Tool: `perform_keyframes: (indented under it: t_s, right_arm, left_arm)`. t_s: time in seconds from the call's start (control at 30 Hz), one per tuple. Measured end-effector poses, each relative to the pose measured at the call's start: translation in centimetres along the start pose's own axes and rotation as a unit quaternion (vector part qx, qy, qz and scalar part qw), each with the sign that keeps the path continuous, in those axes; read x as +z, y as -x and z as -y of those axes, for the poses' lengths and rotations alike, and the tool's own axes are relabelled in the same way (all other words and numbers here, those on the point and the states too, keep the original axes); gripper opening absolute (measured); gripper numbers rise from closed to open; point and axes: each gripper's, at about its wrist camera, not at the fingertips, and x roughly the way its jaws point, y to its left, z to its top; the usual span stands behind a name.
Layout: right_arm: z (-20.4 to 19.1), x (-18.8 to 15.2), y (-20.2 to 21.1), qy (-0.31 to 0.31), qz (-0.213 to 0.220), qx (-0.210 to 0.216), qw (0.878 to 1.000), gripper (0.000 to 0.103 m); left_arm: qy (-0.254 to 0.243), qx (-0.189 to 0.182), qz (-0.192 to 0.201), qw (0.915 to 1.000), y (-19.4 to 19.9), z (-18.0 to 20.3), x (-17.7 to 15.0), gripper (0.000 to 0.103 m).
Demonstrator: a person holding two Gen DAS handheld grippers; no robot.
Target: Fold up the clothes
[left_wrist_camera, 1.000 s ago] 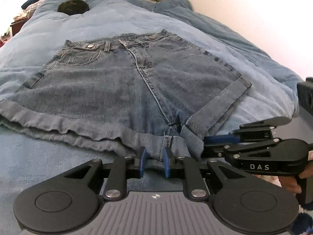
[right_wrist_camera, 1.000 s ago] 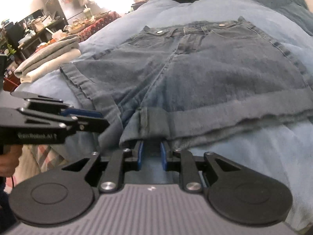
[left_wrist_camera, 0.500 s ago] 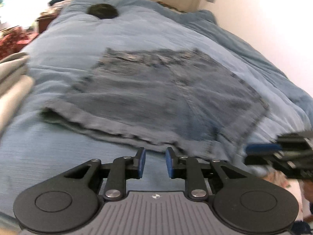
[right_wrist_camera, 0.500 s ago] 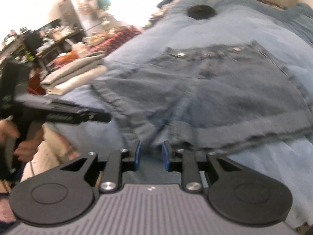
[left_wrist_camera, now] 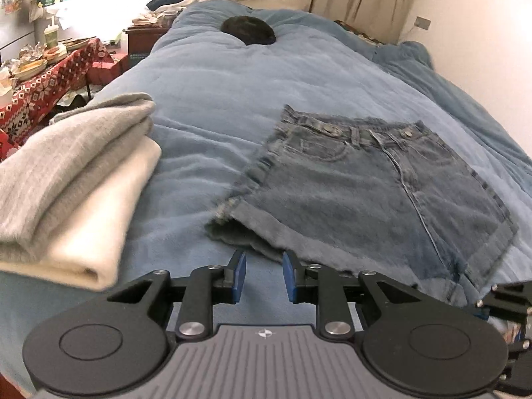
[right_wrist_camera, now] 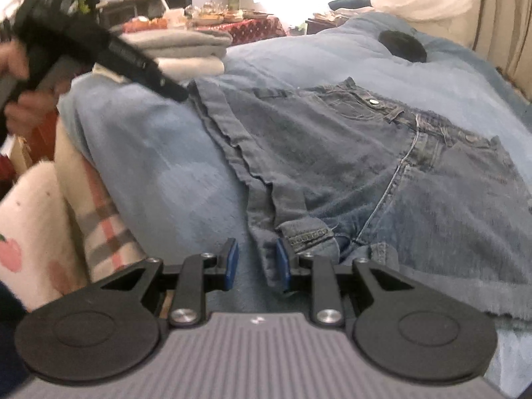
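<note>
**Both grippers swing left along the hem of the shorts**

A second ago both grippers sat at the crotch of the denim shorts [left_wrist_camera: 375, 196]; since then they have slid toward the left side of the bed. The left gripper [left_wrist_camera: 262, 274] now hovers just short of the outer corner of the left leg cuff, and a stack of folded knitwear [left_wrist_camera: 76, 179] has come into its view. The right gripper [right_wrist_camera: 254, 261] sits at the inner hem near the crotch seam.

The fingers of each are parted, and neither pinches cloth. On the right gripper, one blue pad [right_wrist_camera: 282, 261] looks to be touching or just beside the hanging edge of the hem; I cannot tell which.

The shorts lie spread flat, front side up, on the blue quilt [left_wrist_camera: 252, 76], waistband away from the grippers, both legs open side by side. No fold shows in them.

What could go wrong from here, as I judge it:

- The cuffs are rolled and double-layered. A shallow pinch could catch only the top layer, and the cuff would unroll or the back panel stay behind.
- Denim is stiff and the quilt soft, so pressing down to get under the hem may bunch the quilt into the fingers.
- Lifting one corner much faster than the other would skew the fold line off the fly seam.
</note>
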Motion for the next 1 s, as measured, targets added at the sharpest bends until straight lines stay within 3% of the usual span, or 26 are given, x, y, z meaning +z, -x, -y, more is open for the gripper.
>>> perform_keyframes:
  t_s: [0.2, 0.37, 0.53, 0.63, 0.73, 0.87, 1.0]
  right_arm:
    - [-0.5, -0.1, -0.5, 0.011, -0.007, -0.025, 1.000, 0.015]
    - [-0.7, -0.2, -0.1, 0.019, -0.010, -0.035, 0.999, 0.015]
    - [-2.1, -0.5, -0.8, 0.069, -0.014, -0.067, 0.995, 0.015]
    - [-2.6, -0.3, -1.2, 0.090, -0.013, -0.085, 0.992, 0.015]
    - [-2.1, -0.1, -1.6, 0.072, -0.015, -0.086, 0.994, 0.005]
    - [-1.2, 0.3, -1.7, 0.039, -0.024, -0.066, 0.997, 0.002]
    - [-0.5, 0.5, -0.6, 0.007, -0.017, -0.035, 0.999, 0.002]
  left_arm:
    - [-0.018, 0.027, -0.011, 0.9994, -1.8, -1.5, 1.1, 0.024]
    - [-0.049, 0.046, -0.024, 0.9975, -3.0, -2.5, 1.5, 0.024]
    - [-0.082, 0.040, -0.024, 0.9955, -4.3, -2.0, 1.7, 0.024]
    - [-0.047, 0.016, -0.023, 0.9985, -5.0, -2.4, 2.1, 0.024]
    - [-0.012, 0.001, -0.024, 0.9996, -5.7, -3.2, 2.5, 0.019]
    - [0.002, 0.015, -0.026, 0.9996, -6.4, -2.9, 2.8, 0.011]
    - [-0.008, 0.024, 0.011, 0.9996, -4.1, -2.6, 3.6, 0.011]
